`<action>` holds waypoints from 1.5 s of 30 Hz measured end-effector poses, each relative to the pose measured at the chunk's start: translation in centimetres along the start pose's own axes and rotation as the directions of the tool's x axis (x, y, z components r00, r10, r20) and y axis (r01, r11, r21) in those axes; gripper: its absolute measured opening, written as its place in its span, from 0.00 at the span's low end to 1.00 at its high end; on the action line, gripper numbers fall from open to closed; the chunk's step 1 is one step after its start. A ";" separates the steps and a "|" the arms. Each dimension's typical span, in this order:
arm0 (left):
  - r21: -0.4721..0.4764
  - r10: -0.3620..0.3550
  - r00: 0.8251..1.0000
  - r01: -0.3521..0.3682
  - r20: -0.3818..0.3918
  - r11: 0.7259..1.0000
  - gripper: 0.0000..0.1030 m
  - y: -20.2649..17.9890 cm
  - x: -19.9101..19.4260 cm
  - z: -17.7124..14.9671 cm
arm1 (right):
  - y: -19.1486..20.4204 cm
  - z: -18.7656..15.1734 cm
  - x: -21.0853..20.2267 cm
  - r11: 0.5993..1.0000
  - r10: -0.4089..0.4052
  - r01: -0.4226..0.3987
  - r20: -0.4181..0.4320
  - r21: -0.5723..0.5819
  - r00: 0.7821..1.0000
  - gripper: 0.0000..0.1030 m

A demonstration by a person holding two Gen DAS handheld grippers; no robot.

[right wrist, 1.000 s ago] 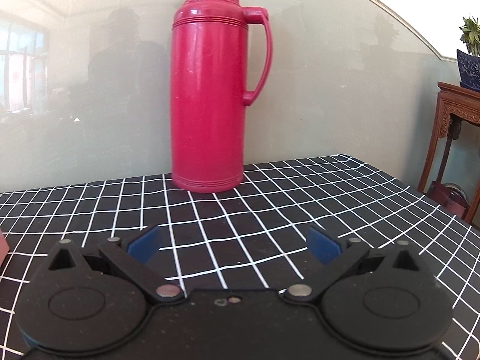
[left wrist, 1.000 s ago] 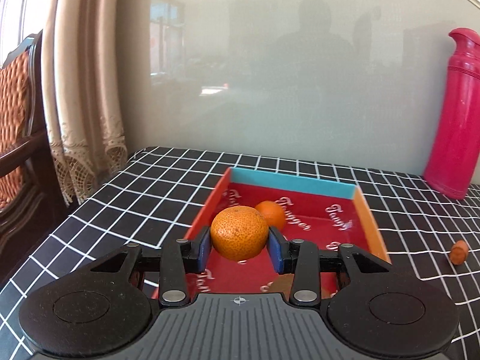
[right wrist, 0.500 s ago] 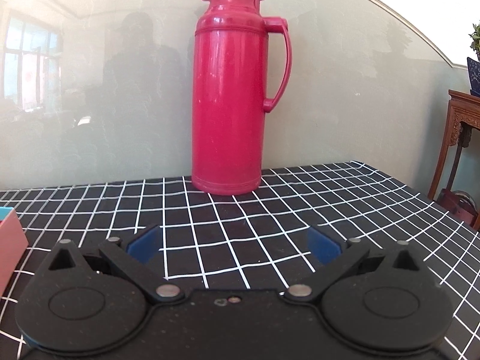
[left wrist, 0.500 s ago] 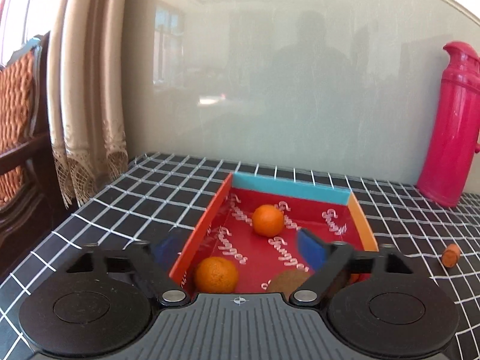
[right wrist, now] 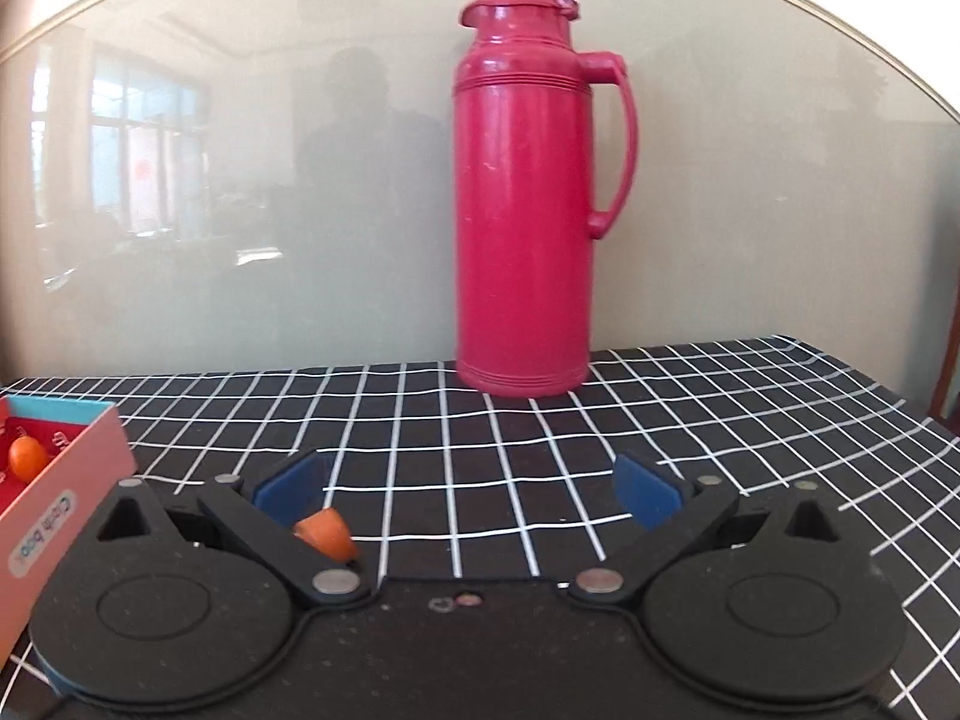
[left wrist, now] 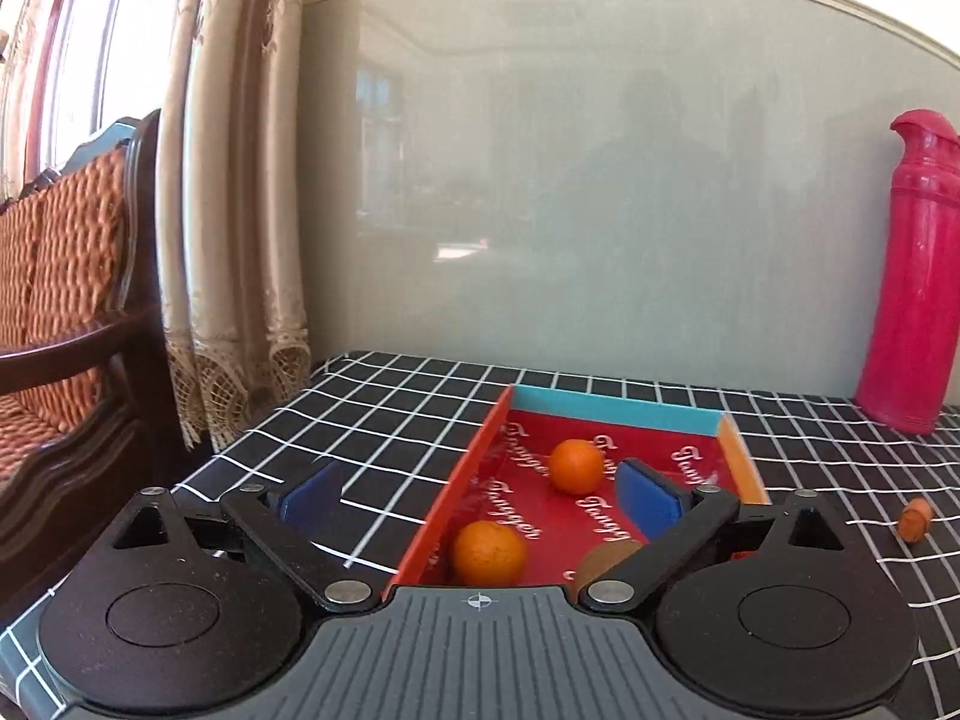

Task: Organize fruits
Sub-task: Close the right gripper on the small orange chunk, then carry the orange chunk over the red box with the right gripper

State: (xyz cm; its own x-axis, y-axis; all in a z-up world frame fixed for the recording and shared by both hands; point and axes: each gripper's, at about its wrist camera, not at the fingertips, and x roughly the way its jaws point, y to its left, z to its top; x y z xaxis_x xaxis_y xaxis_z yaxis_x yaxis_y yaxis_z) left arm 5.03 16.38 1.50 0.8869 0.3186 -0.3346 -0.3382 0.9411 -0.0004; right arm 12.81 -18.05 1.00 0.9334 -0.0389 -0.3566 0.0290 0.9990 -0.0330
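A red box (left wrist: 618,411) with a teal far wall lies on the checked tablecloth. In it rest a tangerine (left wrist: 489,552) by the near left wall, a smaller orange (left wrist: 576,465) farther back, and a brown fruit (left wrist: 607,558) half hidden by my finger. My left gripper (left wrist: 480,495) hovers over the box's near end, its jaws still opening, nothing between them. A small orange piece (left wrist: 914,518) lies on the cloth right of the box. My right gripper (right wrist: 468,489) is open, and that piece (right wrist: 324,533) lies by its left finger, untouched. The box's corner (right wrist: 66,480) shows at left.
A tall pink thermos (right wrist: 528,198) stands upright at the back of the table against the glossy wall; it is also at the right edge (left wrist: 918,312) in the left wrist view. A curtain (left wrist: 240,210) and a wooden chair (left wrist: 66,312) stand beyond the table's left edge.
My left gripper opened and let go of the tangerine, which now lies in the box. The right wrist view swung left, bringing the box corner and orange piece into sight.
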 end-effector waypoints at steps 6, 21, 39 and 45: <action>-0.041 0.040 0.999 -0.042 -0.030 0.998 0.94 2.2 1.4 -0.2 | 1.2 0.0 0.8 0.997 0.066 -0.067 -0.033 -0.036 0.997 0.98; -0.047 0.075 0.996 -0.078 -0.055 0.996 0.94 4.8 2.1 -0.6 | 4.9 -0.8 4.2 0.989 0.099 -0.118 -0.187 -0.092 0.977 0.72; -0.051 0.074 0.996 -0.077 -0.057 0.996 0.94 5.3 2.3 -0.6 | 5.5 -1.5 5.6 0.987 0.096 -0.124 -0.253 -0.099 0.963 0.21; -0.041 0.065 0.996 -0.067 -0.059 0.997 0.94 4.7 2.2 -0.6 | 5.5 -0.2 3.7 0.985 0.117 -0.140 -0.211 -0.099 0.971 0.20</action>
State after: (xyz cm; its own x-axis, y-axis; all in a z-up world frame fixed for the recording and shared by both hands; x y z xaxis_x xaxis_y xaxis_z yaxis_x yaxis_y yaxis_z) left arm 5.15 21.45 0.19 0.8431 0.3717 -0.3886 -0.4097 0.9121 -0.0164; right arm 16.36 -12.74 -0.66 0.8340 0.0747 -0.5467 -0.1376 0.9876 -0.0750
